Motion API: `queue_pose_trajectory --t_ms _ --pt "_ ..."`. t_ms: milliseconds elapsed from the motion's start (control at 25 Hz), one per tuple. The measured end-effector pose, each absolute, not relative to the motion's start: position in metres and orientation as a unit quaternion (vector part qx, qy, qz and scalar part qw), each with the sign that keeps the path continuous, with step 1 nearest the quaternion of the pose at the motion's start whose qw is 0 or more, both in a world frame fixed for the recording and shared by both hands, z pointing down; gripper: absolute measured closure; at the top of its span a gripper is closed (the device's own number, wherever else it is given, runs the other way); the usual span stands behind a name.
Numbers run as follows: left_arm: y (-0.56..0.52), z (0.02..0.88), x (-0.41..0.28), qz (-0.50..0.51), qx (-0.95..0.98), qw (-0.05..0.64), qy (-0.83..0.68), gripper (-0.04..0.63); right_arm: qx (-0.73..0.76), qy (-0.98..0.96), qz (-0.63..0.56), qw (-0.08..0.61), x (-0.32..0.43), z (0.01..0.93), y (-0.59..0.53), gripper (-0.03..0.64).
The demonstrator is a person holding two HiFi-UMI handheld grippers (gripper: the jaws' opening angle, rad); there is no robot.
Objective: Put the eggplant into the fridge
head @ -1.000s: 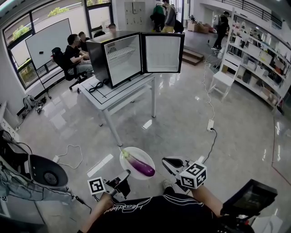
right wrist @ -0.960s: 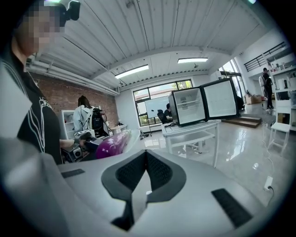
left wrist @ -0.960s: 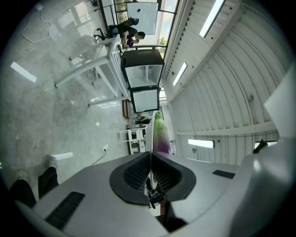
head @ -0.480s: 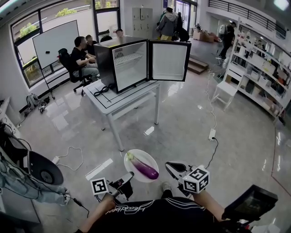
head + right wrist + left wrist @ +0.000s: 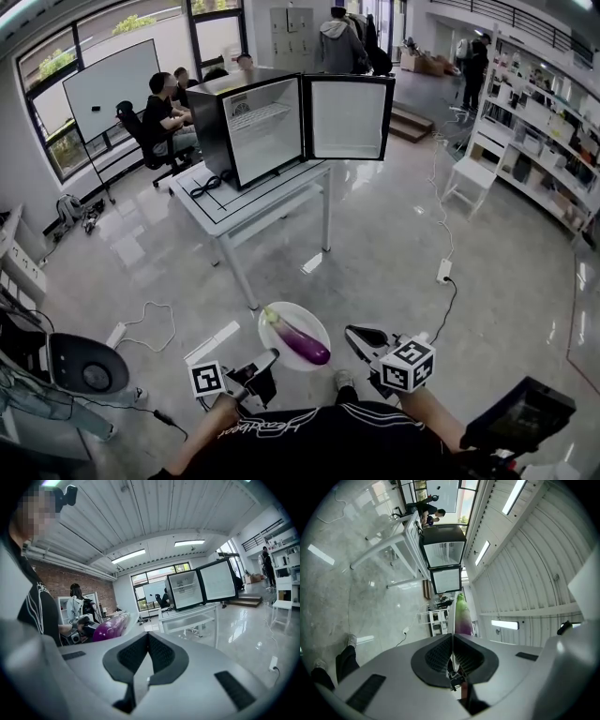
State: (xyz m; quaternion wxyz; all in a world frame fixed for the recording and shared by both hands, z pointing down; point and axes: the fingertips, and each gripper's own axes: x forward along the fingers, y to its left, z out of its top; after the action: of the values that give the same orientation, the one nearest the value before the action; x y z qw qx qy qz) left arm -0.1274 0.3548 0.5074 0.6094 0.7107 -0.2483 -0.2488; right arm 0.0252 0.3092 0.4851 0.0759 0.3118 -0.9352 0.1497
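A purple eggplant (image 5: 302, 337) with a green stem lies on a white plate (image 5: 279, 349) held low in front of the person. My left gripper (image 5: 266, 360) is shut on the plate's near rim (image 5: 452, 620), with the eggplant (image 5: 462, 616) lying just beyond the jaws. My right gripper (image 5: 357, 336) hangs to the right of the plate, shut and empty (image 5: 148, 634); the eggplant (image 5: 108, 626) shows to its left. Ahead, the black fridge (image 5: 251, 127) stands on a white table (image 5: 246, 204), door (image 5: 347, 116) swung wide open and wire shelves showing inside.
Cables and a power strip (image 5: 443, 272) lie on the glossy floor between me and the table. A white chair (image 5: 469, 174) and shelving (image 5: 548, 141) are at the right. People sit by a whiteboard (image 5: 108, 84) behind the fridge. A black round base (image 5: 89, 367) stands at the left.
The table and fridge have come slightly nearer and shifted right in the head view. The plate with the eggplant and both grippers keep their places in front of the body.
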Motion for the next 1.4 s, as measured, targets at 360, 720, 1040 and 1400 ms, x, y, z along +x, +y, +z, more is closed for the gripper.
queue_pose_trajectory --t_ms 360,720,1040,1400 --pt "0.276 0.518 -0.097 -0.241 0.700 0.621 -0.258 0.577 0.313 -0.932 0.171 0.067 0.055 0.498 0.228 0.609" --pt "0.170 0.515 -0.058 -0.240 0.695 0.621 -0.271 0.577 0.308 -0.932 0.181 0.063 0.095 0.497 0.125 0.609" --pt "0.089 0.510 -0.017 -0.247 0.692 0.618 -0.278 0.577 0.298 -0.935 0.180 0.065 0.129 0.499 0.044 0.609" --pt "0.030 0.499 0.009 -0.263 0.699 0.597 -0.293 0.577 0.280 -0.945 0.156 0.063 0.152 0.487 -0.015 0.609"
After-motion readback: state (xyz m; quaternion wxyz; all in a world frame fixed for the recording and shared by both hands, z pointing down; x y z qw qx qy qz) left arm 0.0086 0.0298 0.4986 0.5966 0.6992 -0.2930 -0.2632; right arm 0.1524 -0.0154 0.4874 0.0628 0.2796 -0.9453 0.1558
